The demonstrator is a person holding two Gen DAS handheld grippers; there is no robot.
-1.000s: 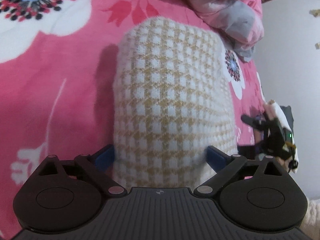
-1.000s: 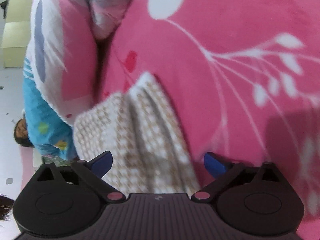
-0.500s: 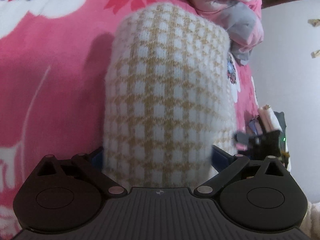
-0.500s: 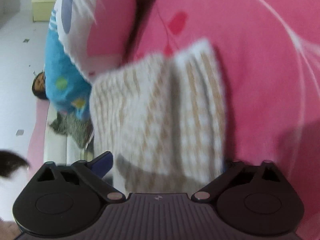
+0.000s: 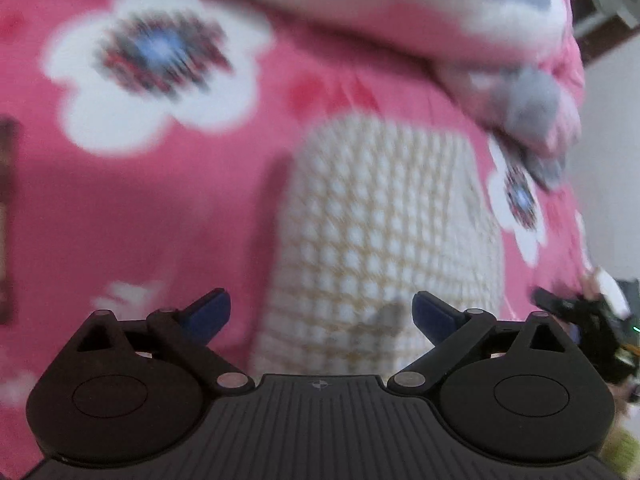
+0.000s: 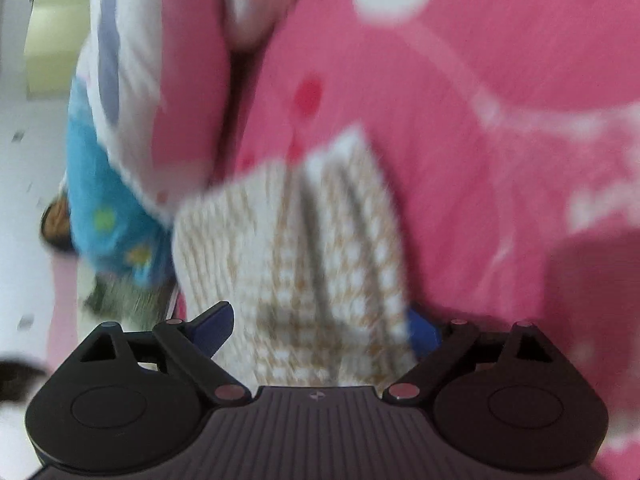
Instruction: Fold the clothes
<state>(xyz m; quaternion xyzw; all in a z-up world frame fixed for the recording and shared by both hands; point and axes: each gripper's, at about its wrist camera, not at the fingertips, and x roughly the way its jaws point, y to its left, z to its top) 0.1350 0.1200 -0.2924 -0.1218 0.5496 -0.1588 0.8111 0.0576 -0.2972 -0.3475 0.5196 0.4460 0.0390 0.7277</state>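
A folded white-and-tan houndstooth garment [image 5: 384,232] lies flat on a pink flowered blanket [image 5: 120,220]. My left gripper [image 5: 320,312] hovers open over its near end, with blue fingertips [image 5: 208,312] spread to either side and nothing held. In the right wrist view the same garment [image 6: 304,248] shows its stacked folded edges. My right gripper [image 6: 316,326] stands wide, with the garment's near end between the jaws. That end covers part of the right fingertip [image 6: 424,334]. I cannot see the pads pressing on it. Both views are blurred.
A bunched pink-and-white quilt [image 5: 400,20] with a grey patch [image 5: 532,100] lies beyond the garment. The right view shows the same quilt [image 6: 132,80], blue fabric [image 6: 100,208] hanging over the bed's edge, and white floor [image 6: 24,160]. A white wall [image 5: 608,168] stands at the right.
The left view has risen and tipped up, so the garment looks smaller and more blanket shows. The right view has pulled back a little from the garment. The garment stays folded.
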